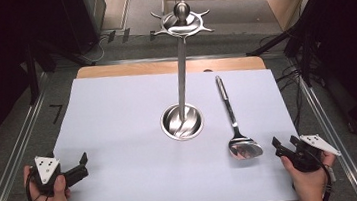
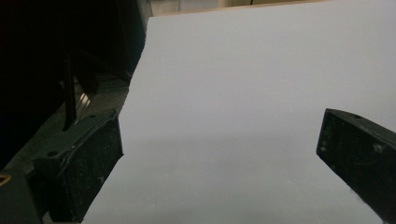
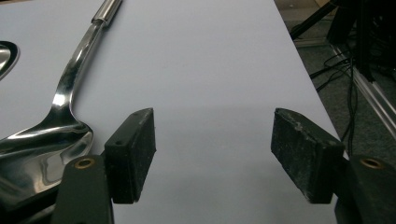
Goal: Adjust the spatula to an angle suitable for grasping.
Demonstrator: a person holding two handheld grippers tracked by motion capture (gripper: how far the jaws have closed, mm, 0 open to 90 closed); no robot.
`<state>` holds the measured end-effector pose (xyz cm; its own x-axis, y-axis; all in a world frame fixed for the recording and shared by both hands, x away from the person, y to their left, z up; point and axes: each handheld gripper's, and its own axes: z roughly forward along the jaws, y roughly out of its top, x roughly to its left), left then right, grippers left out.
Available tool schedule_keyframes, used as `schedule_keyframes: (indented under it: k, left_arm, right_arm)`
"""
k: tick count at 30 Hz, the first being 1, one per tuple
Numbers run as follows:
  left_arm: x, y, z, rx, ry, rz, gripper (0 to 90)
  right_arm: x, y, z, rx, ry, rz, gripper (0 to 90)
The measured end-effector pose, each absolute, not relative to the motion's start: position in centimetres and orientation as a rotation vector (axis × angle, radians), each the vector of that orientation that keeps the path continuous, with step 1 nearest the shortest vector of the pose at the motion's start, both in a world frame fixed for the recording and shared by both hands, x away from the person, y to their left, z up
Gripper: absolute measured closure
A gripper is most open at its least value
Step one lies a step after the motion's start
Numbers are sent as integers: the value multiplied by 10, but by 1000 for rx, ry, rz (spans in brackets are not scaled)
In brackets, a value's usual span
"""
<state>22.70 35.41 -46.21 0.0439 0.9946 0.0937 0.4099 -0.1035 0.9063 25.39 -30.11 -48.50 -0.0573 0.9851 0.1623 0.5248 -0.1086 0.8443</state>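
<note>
At the near edge of the white sheet, the left gripper is resting at about eight o'clock and the right gripper at four o'clock, each with its jaws standing apart and gripping nothing. Just beside the right gripper, the steel spoon is lying flat, bowl near, handle pointing toward twelve o'clock. Farther in, the utensil stand is standing upright at the centre.

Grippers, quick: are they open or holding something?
Left gripper: open, holding nothing.
Right gripper: open, holding nothing; the spoon lies beside it.
</note>
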Motion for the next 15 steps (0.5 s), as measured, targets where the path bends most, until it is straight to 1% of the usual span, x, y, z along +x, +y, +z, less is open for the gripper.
schedule_keyframes:
  k: [1, 4, 9, 12, 15]
  left_arm:
    - [227, 354, -462, 1610, 1446, 1037, 9]
    - [227, 353, -462, 1607, 1445, 1044, 10]
    - [227, 354, -462, 1604, 1448, 1043, 10]
    - [227, 354, -462, 1603, 1448, 1043, 10]
    - [227, 354, -462, 1603, 1447, 1044, 10]
  right_arm:
    - [254, -301, -485, 1672, 1616, 1083, 367]
    - [262, -296, -473, 1648, 1640, 1128, 536]
    - [275, -289, -454, 1643, 1678, 1183, 692]
    - [282, -284, -452, 1638, 1704, 1165, 695]
    - [296, -276, -451, 1660, 1738, 1151, 667]
